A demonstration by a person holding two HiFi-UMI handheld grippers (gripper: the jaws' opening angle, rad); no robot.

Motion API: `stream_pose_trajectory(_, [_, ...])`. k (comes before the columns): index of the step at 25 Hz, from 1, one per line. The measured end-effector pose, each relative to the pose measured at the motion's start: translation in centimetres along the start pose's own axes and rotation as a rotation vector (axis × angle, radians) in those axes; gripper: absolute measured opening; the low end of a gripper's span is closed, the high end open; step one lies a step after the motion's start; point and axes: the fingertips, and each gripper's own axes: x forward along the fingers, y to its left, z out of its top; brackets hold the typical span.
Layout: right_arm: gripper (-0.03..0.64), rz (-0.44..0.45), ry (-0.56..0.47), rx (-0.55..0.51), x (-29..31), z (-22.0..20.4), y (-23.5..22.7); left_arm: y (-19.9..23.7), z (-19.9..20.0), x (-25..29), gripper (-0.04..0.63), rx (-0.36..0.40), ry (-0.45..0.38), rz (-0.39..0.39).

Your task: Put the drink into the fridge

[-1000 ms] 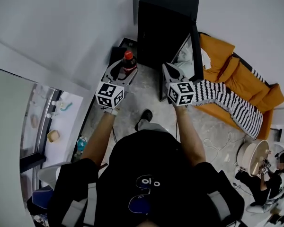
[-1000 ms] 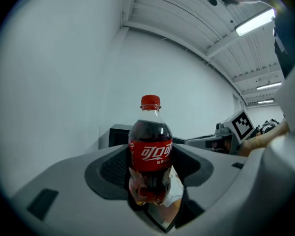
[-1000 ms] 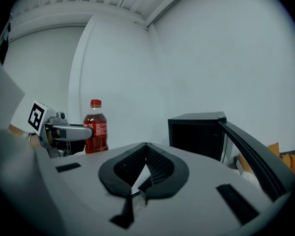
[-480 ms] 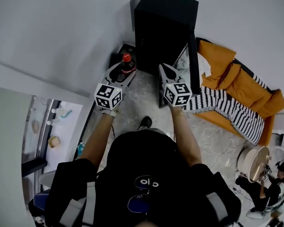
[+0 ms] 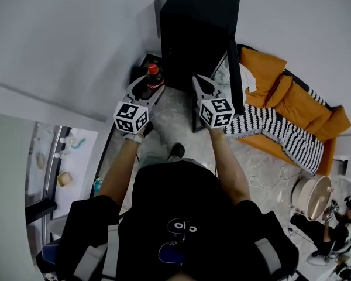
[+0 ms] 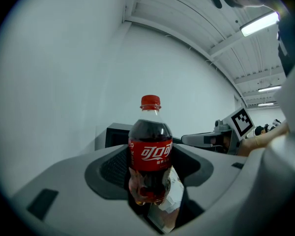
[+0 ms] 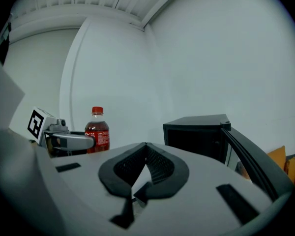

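A cola bottle [image 6: 150, 151] with a red cap and red label stands upright between the jaws of my left gripper [image 6: 150, 173], which is shut on it. In the head view the bottle [image 5: 154, 79] is held just left of the small black fridge [image 5: 196, 34], whose door [image 5: 234, 75] hangs open to the right. My right gripper [image 5: 203, 86] is in front of the fridge opening, shut with nothing in it. The right gripper view shows the bottle [image 7: 97, 130] at left and the fridge [image 7: 199, 134] with its open door at right.
An orange sofa [image 5: 298, 101] with a striped black-and-white blanket [image 5: 281, 130] stands right of the fridge. A white wall runs behind and to the left. A dark low object [image 5: 141, 69] sits on the floor left of the fridge. A person [image 5: 333, 230] sits at far right.
Both grippers have moved forward and slightly left toward the fridge, the left one carrying the bottle. The fridge door stays open.
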Motion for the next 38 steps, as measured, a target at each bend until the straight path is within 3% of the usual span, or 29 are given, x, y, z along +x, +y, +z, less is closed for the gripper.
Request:
stream_pose_trajectory(16, [0.008,-0.039,0.037,-0.008,3.3,-0.2,-0.6,2.7,-0.2,2.0,0.276,-0.017,-0.012,-0.069])
stream_pose_trajectory(26, [0.008,-0.092,0.040,0.018,7.7,-0.8,-3.7,5.5,-1.3,6.8,0.276,-0.002,-0.006,-0.141])
stream_pose_trajectory(38, [0.008,-0.108,0.062,0.034,13.4,-5.0,-7.2,8.5,-5.8,11.1,0.276,-0.031,0.006,-0.167])
